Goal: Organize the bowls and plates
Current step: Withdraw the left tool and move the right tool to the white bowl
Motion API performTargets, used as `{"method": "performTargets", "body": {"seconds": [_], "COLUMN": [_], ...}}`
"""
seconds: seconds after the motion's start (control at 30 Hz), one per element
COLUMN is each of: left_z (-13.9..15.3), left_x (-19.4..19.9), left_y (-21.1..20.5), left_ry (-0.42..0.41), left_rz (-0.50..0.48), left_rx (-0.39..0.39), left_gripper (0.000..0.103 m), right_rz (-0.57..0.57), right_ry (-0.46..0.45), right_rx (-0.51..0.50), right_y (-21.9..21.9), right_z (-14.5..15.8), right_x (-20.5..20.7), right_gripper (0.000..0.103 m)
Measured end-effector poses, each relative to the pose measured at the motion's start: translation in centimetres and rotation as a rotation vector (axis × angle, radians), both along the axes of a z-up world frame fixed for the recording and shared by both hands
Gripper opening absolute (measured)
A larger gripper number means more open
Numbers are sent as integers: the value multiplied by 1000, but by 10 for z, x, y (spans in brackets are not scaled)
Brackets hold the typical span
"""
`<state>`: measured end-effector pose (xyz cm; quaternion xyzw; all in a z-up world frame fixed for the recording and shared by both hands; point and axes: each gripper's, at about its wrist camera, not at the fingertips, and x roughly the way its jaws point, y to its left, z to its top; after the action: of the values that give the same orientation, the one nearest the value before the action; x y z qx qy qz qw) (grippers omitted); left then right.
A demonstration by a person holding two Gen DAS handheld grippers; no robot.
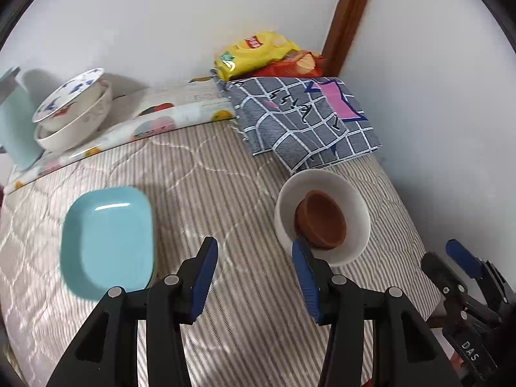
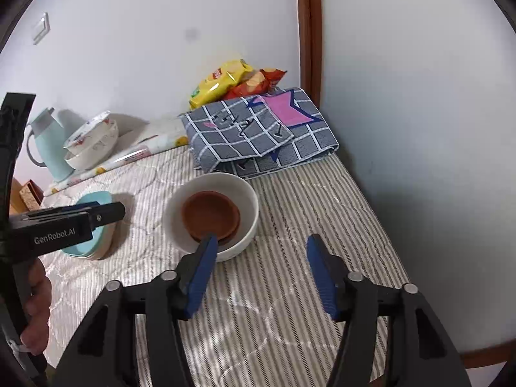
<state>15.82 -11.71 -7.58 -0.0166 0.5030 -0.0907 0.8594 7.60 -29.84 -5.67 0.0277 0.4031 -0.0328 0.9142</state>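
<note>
Left tool (image 1: pixel 254 256): jaws apart, nothing between, angled down over the bed (image 1: pixel 225 174). Right tool (image 2: pixel 259 251): jaws wider apart, empty, angled down; left pad overlaps the white bowl's near rim in view, contact can't tell. A hand (image 2: pixel 35 309) grips the left tool's handle.

Count: 1 white bowl (image 2: pixel 248 200) upright w/ brown dishes (image 2: pixel 211 217) nested inside, number unclear; 1 turquoise plate (image 1: pixel 108 242) flat, long axis near-to-far; 2 patterned bowls (image 1: pixel 75 119) stacked, tilted, far left.

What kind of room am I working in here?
Probably a bedroom corner: the dishes sit on a striped quilted mattress against white walls, with a folded checked blanket and snack bags at its head.
</note>
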Motion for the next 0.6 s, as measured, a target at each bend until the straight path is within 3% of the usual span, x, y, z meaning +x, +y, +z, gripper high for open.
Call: {"method": "performTargets", "body": {"seconds": [0.07,0.13,0.33,0.47,0.6], "left_z": [3,5,14,24,32], "left_x": [-6,-12,-30,-45,-52], "left_y": [1,4,21,27,28], "left_ry": [-7,-21,-49,-148,-188], "left_rz": [33,47,65,96,69], "left_rx": [40,30,-125,-117,-105], "left_gripper": [55,59,59,59,60], "right_rz": [2,12,58,42,24], "right_ry": [-16,-30,8,24,17], "right_rx": [-5,-16,-53,-34,-11], "right_y": [2,5,14,12,7], "right_z": [4,8,9,8,10], "right_x": [-6,-13,-25,-30,-37], "right_gripper": [71,75,77,78,78]}}
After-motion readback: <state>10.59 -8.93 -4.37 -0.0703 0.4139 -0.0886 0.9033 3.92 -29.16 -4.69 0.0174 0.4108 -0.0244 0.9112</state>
